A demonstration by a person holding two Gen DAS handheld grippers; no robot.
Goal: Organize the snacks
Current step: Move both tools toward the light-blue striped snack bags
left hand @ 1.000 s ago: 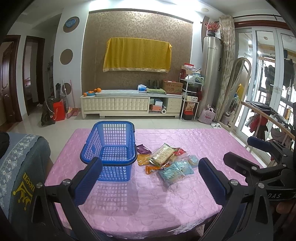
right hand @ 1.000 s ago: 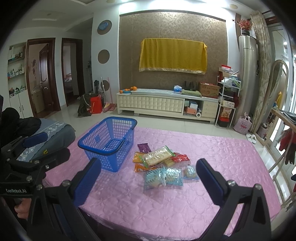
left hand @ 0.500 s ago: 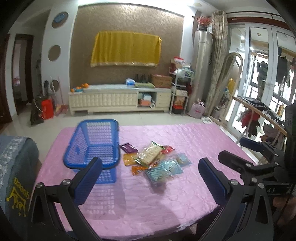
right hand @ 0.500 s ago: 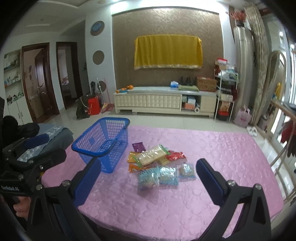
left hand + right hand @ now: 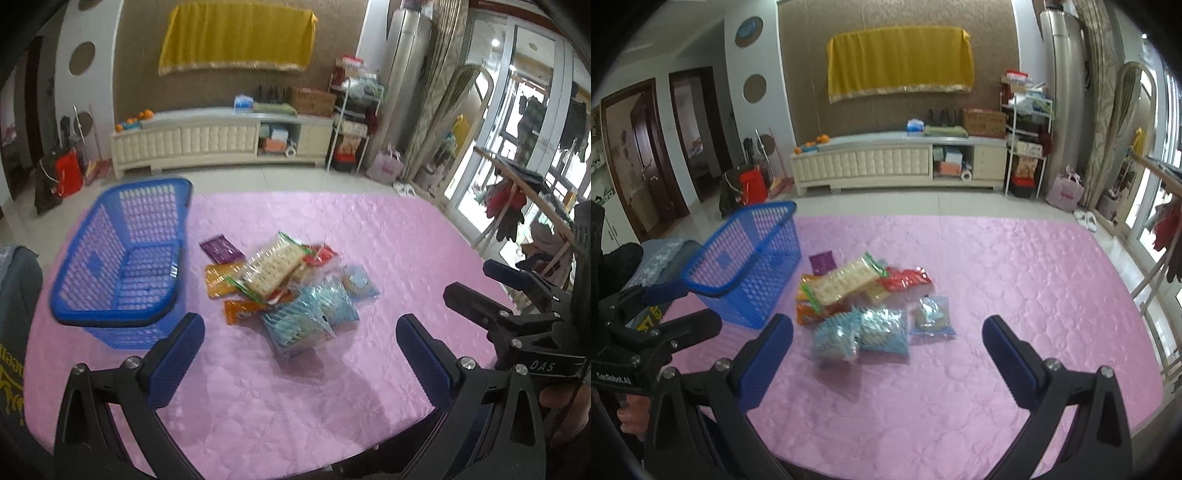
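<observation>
Both grippers have moved in closer over the table (image 5: 406, 236); snack pile looms larger than a second ago. Left gripper (image 5: 300, 354) jaws wide apart, empty. Right gripper (image 5: 887, 350) same, nothing held. Snack packets (image 5: 284, 284) lie heaped mid-table on pink cloth, just right of the blue basket (image 5: 122, 258), which is empty.

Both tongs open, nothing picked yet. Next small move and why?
Probably lower the right tongs onto the light-blue packet: it is the nearest of the pile, lies on top, and the blue basket looks empty. The left tongs hold nothing.
</observation>
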